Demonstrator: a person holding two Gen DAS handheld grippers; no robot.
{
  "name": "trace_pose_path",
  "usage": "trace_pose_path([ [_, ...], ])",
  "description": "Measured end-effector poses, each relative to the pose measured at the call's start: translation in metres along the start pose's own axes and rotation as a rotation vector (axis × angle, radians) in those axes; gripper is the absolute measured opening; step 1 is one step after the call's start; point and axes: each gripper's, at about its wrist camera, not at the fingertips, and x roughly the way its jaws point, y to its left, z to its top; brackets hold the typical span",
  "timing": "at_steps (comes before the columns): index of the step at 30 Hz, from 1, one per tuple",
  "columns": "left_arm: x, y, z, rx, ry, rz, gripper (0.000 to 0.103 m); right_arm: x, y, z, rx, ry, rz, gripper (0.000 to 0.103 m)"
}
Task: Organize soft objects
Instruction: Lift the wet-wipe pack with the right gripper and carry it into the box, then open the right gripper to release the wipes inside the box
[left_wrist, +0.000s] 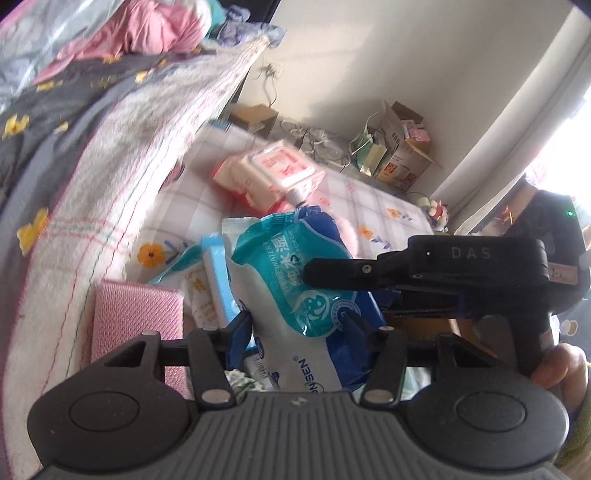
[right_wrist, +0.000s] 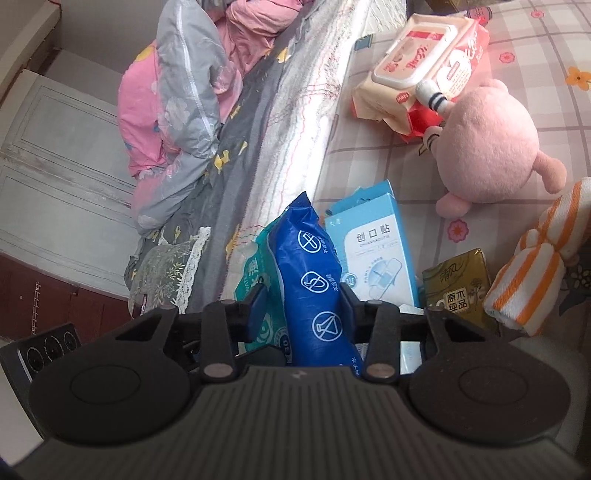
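Item: blue-and-teal soft plastic pack of wet wipes (left_wrist: 280, 258), held off the checked floral bed sheet (right_wrist: 461, 184), between the pads of both claws at once.

Left claw (left_wrist: 295, 328): about half closed, pads pressed on the near end of the pack. Right claw (right_wrist: 303, 297): narrower, clamped across the pack's blue back, edge-on between the pads.

Handling, as judged: soft and squashy, likely to sag or slide if either grip loosens. Best kept level, both claws moved together, pinch kept on the filled body rather than the crimped seam. Best released by one claw only once the pack rests in its place.

Writing on the pack: "PURE WATER" and "纯水湿" on the teal label; "…NSEN" on the white end, first letters hidden; three crossed-out warning symbols on the blue back, small print beside them unreadable.

Just right of the right claw:
- Pale blue cardboard box (right_wrist: 376, 251), marked "创口贴".
- Gold-brown tissue packet (right_wrist: 458, 284), marked "清风" and "原木纯品".

Far ahead of it, to the right:
- Round pink plush toy (right_wrist: 491, 144).
- Cream-and-red lidded wipes pack (right_wrist: 424, 62), lettering too blurred to read.

On the right claw's black body: "DAS".
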Motion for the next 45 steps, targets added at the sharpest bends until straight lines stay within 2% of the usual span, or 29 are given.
trace_pose_path([
  [5, -0.020, -0.052, 0.010, 0.089, -0.046, -0.043, 0.055, -0.065, 0.015, -0.005, -0.016, -0.107, 0.009, 0.039],
  [9, -0.015, -0.106, 0.013, 0.182, -0.052, -0.114, 0.055, -0.130, 0.007, -0.013, -0.007, -0.213, -0.012, 0.039],
  [15, 0.032, -0.190, 0.006, 0.307, 0.031, -0.194, 0.056, -0.221, -0.048, -0.030, 0.084, -0.355, -0.081, 0.039],
  [20, 0.093, -0.233, -0.011, 0.362, 0.150, -0.206, 0.057, -0.257, -0.119, -0.045, 0.222, -0.377, -0.140, 0.039],
  [23, 0.124, -0.245, -0.016, 0.390, 0.196, -0.181, 0.057, -0.259, -0.164, -0.051, 0.308, -0.367, -0.134, 0.039],
  [27, 0.156, -0.247, -0.020, 0.434, 0.224, -0.101, 0.056, -0.241, -0.214, -0.048, 0.387, -0.333, -0.103, 0.038],
  [30, 0.162, -0.238, -0.017, 0.436, 0.227, -0.058, 0.058, -0.215, -0.246, -0.044, 0.417, -0.276, -0.119, 0.037],
  [33, 0.154, -0.224, -0.012, 0.407, 0.224, -0.065, 0.058, -0.187, -0.269, -0.043, 0.452, -0.233, -0.137, 0.032],
  [36, 0.142, -0.215, -0.006, 0.394, 0.204, -0.098, 0.057, -0.174, -0.276, -0.045, 0.444, -0.221, -0.147, 0.031],
  [42, 0.122, -0.210, -0.002, 0.392, 0.158, -0.103, 0.060, -0.154, -0.275, -0.037, 0.380, -0.195, -0.132, 0.031],
  [45, 0.120, -0.209, -0.003, 0.399, 0.146, -0.097, 0.062, -0.144, -0.267, -0.027, 0.319, -0.187, -0.170, 0.031],
])
